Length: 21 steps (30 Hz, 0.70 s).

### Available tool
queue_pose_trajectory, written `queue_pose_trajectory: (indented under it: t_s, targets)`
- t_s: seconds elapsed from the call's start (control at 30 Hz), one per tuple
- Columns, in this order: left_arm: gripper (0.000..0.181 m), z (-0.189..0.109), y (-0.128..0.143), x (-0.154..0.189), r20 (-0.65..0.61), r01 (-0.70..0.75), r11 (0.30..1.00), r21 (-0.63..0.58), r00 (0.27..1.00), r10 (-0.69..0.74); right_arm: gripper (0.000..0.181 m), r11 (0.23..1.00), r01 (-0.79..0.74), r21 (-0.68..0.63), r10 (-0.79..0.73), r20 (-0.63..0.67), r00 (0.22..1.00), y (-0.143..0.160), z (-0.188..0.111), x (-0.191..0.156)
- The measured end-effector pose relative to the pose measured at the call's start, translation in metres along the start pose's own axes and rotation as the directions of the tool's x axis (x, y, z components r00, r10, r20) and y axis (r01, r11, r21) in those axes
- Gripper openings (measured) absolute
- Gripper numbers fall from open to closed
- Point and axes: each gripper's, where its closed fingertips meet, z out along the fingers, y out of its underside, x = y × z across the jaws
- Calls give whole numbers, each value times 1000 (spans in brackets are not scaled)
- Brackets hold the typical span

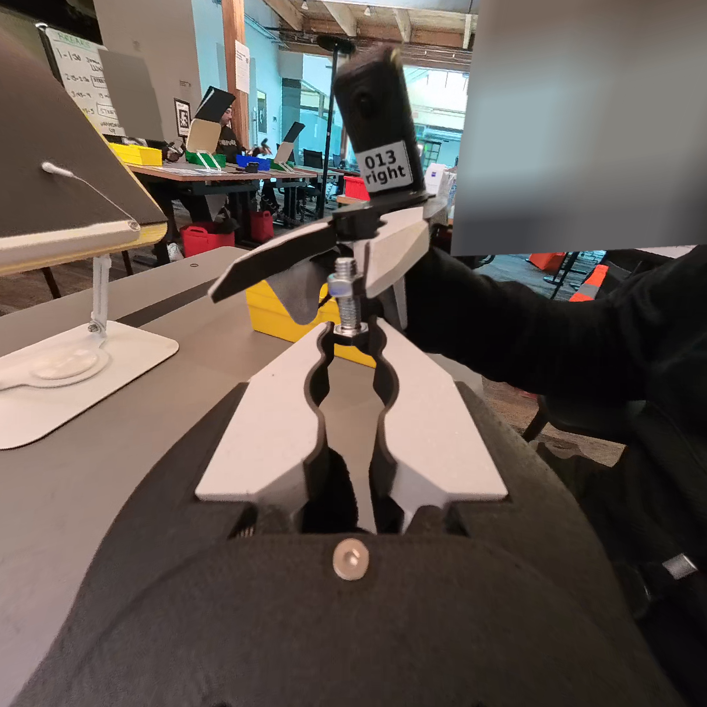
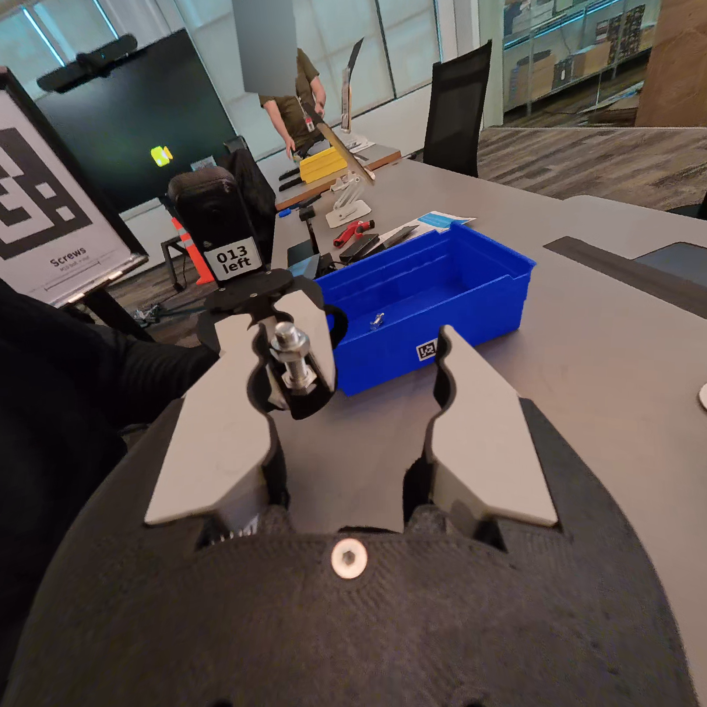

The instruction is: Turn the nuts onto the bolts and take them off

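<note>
Silver bolt [image 1: 347, 306] upright above the grey table [image 1: 160, 401], head pinched in the left gripper [image 1: 350, 336], nut [image 1: 341, 286] partway up its thread between the spread fingers of the right gripper [image 2: 346, 377], blue bin [image 2: 478, 302] just beyond.

Both grippers share one build: coarse black textured body, one silver socket-head screw centred near the camera.

Left gripper [image 1: 349, 336]: two pale grey wedge fingers [image 1: 267, 428], inner edges lined with black wavy-profiled pads. Seen in the right wrist view, it carries a black camera block [image 2: 208, 214] on a round black plate with small screws; white label on the block.

Right gripper [image 2: 355, 367]: same grey fingers [image 2: 486, 432], black scalloped liners.

Person: black long sleeve [image 1: 535, 336], black glove at the handle.
</note>
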Motion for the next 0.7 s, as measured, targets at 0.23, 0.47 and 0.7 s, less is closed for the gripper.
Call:
queue_pose_trajectory:
  t_s: [0.23, 0.47, 0.7]
  targets:
    - [16, -10, -16, -3, -3, -14, 999, 41, 1000, 15, 67, 995, -70, 70, 77, -102, 992, 1, -47, 37]
    - [16, -2, -8, 2, -17, -9, 1000, 17, 1000, 9, 88, 998, 60, 21, -61, 48, 997, -8, 2, -17]
    - [16, -15, -20, -6, -7, 10, 998, 58, 1000, -9, 58, 997, -42, 70, 47, -68, 997, -3, -30, 27]
